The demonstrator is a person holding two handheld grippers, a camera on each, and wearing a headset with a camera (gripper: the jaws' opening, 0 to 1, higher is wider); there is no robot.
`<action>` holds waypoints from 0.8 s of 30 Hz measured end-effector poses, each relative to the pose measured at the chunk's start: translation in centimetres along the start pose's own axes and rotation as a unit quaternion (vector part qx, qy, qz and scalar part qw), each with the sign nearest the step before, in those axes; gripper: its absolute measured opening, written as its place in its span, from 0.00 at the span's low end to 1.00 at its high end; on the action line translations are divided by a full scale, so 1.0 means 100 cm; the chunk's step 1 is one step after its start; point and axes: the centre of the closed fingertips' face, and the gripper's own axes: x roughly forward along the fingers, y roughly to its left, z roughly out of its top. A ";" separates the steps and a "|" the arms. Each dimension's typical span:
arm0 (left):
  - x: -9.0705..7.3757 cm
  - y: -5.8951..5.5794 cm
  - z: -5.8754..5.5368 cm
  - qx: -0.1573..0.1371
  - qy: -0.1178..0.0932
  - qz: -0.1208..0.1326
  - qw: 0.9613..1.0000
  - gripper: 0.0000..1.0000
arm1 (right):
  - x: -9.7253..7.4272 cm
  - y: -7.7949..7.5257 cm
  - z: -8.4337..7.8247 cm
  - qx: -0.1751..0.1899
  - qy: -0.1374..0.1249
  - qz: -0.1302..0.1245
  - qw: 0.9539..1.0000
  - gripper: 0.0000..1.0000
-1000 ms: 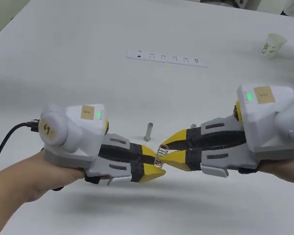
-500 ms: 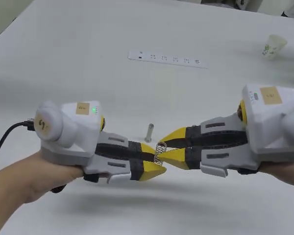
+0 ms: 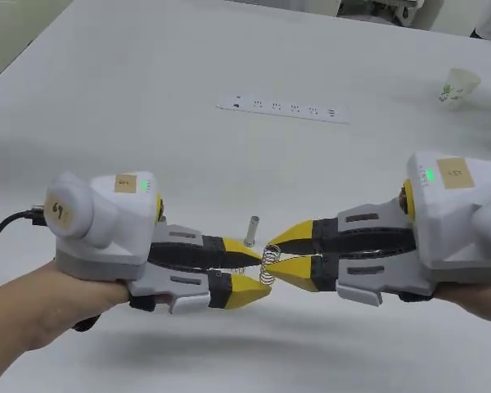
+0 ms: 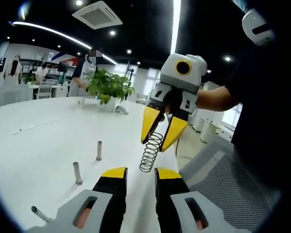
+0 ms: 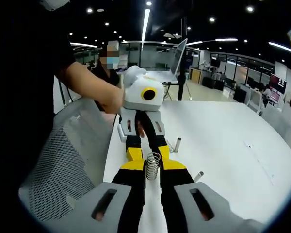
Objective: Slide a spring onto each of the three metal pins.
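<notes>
Spring [image 3: 268, 264] held in the air above the white table [image 3: 147, 98], between two hand-held tools that meet tip to tip near the person.

Head view: the right tool [image 3: 272, 254] comes in from the right with its yellow jaws closed on the upper end of the spring, which hangs slanting down to the left. The left tool [image 3: 259, 271] comes in from the left with its jaws parted, gripping nothing; its lower jaw tip lies just beside the free lower end of the spring. One metal pin [image 3: 253, 231] stands upright on the table just beyond the meeting tips. Far on the table lie a white power strip [image 3: 282, 107] and, at the far right, a paper cup [image 3: 458, 85].

Left gripper view: the left tool's own jaws [image 4: 138, 174] rise from the bottom with a clear gap between them. The spring [image 4: 150, 151] hangs from the closed tips of the right tool [image 4: 159, 138], its free end just above that gap. On the table to the left stand a far pin [image 4: 99, 150] and a middle pin [image 4: 77, 173], both upright and apart; a near pin [image 4: 39, 213] is tilted, and whether it lies flat cannot be told.

Right gripper view: the spring [image 5: 153, 166] sits pinched between the right tool's own jaw tips [image 5: 153, 167], end-on to the camera, with the left tool [image 5: 146, 156] facing it from just beyond.
</notes>
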 end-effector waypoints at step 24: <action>-0.050 0.020 -0.014 -0.006 0.018 0.082 0.996 0.60 | -0.006 -0.011 -0.005 -0.011 0.003 -0.033 0.999 0.08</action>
